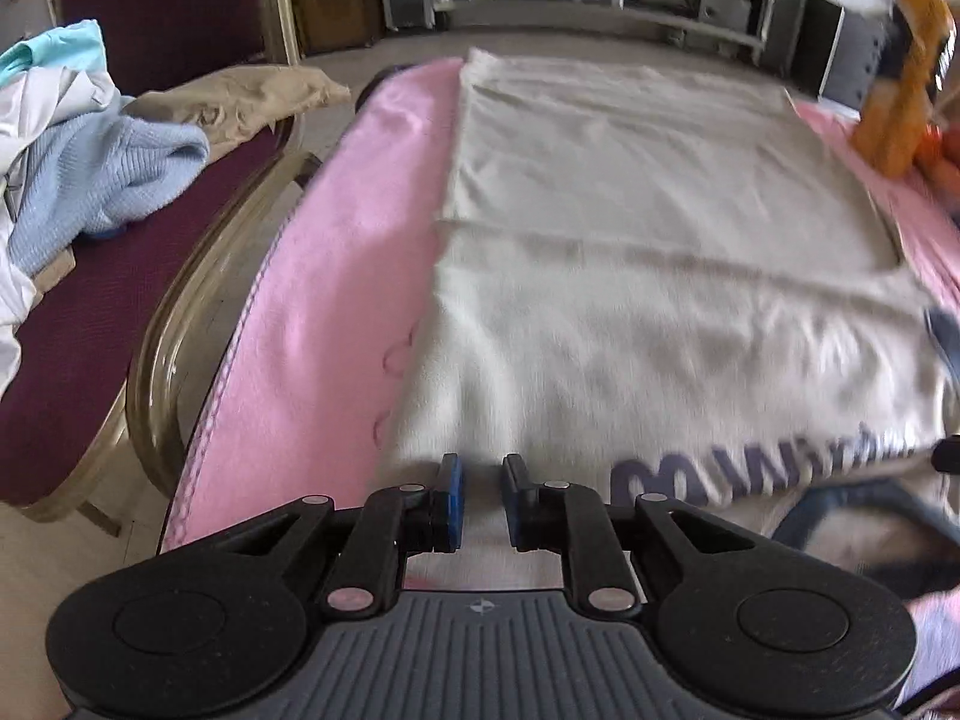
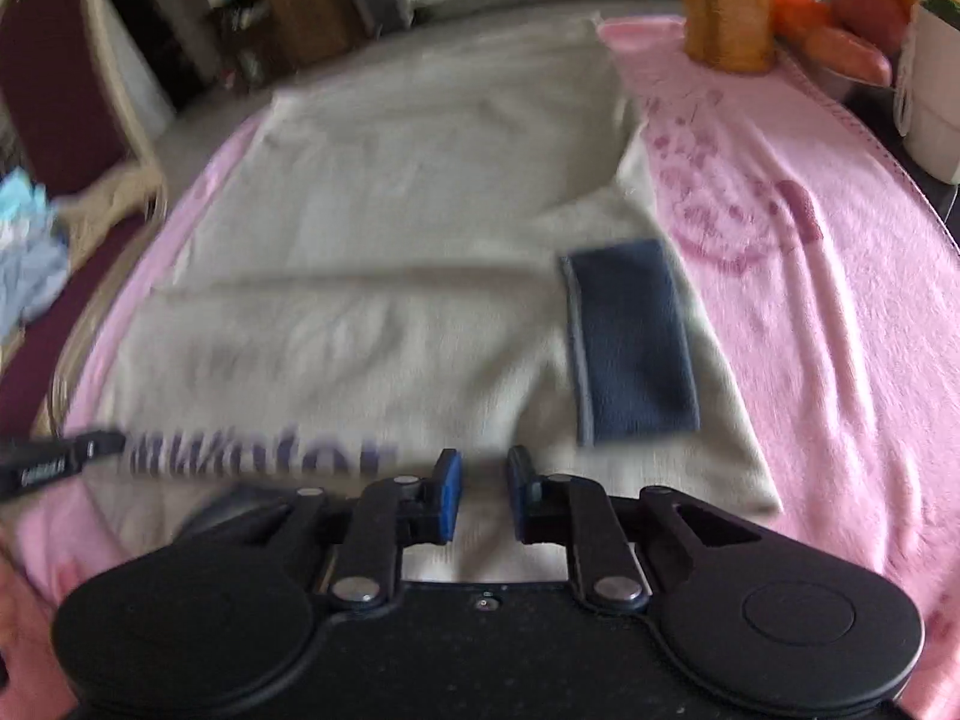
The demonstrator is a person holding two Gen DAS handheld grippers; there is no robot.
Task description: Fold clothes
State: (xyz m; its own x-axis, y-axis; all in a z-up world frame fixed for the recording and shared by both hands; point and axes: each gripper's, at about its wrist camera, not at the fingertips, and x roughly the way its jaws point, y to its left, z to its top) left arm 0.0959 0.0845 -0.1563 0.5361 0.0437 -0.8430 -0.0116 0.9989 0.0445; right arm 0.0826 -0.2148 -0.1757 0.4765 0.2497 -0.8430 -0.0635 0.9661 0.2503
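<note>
A cream sweatshirt (image 1: 630,228) with dark blue lettering (image 1: 750,468) lies flat on a pink blanket (image 1: 336,276). In the right wrist view the sweatshirt (image 2: 390,228) has a sleeve folded across it, ending in a dark blue cuff (image 2: 633,342). My left gripper (image 1: 482,468) is open and empty over the near left edge of the sweatshirt. My right gripper (image 2: 483,468) is open and empty over the near edge, right of the lettering (image 2: 258,459). The left gripper's finger shows at the left edge of the right wrist view (image 2: 54,462).
A maroon chair (image 1: 120,276) at the left holds a pile of clothes, light blue knit (image 1: 102,180) and beige (image 1: 252,102). An orange object (image 2: 729,6), fruit (image 2: 852,18) and a white container (image 2: 930,96) stand at the far right. Shelving is behind the table.
</note>
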